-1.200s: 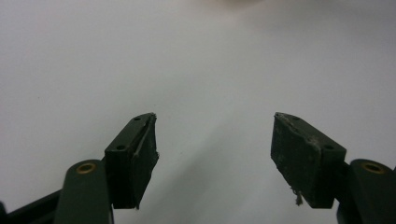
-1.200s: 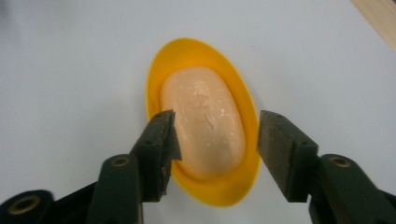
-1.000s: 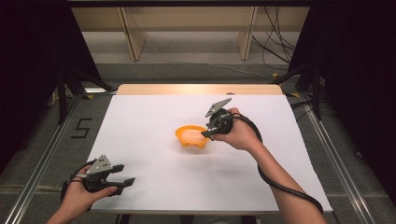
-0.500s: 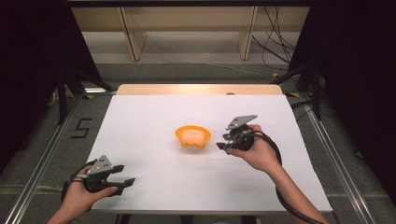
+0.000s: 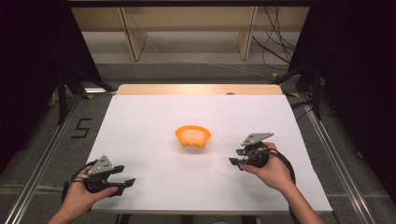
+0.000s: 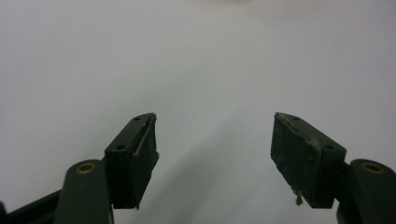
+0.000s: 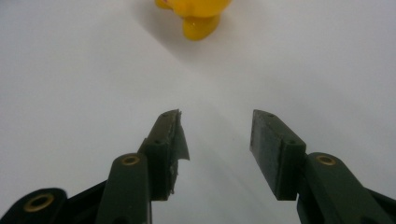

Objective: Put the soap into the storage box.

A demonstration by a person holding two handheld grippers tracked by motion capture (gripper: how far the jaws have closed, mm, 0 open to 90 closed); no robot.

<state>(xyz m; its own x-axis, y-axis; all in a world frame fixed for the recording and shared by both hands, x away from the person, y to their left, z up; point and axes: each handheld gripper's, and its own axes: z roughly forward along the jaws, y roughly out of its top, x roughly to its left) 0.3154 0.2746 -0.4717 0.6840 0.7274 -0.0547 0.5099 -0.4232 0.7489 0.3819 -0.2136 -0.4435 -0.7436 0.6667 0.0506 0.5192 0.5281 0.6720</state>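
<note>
The table point(image 5: 154, 121) had a white top, smooth and matt like paper, with a bare wood strip at its twelve o'clock edge. The orange bowl point(image 5: 193, 136) looked like shiny plastic. The right gripper point(image 7: 215, 135) had dark, dull pads point(image 7: 268, 140) — rough and frayed at the edges.

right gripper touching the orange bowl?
Apart. The high view shows bare white table between the right gripper and the orange bowl.
</note>
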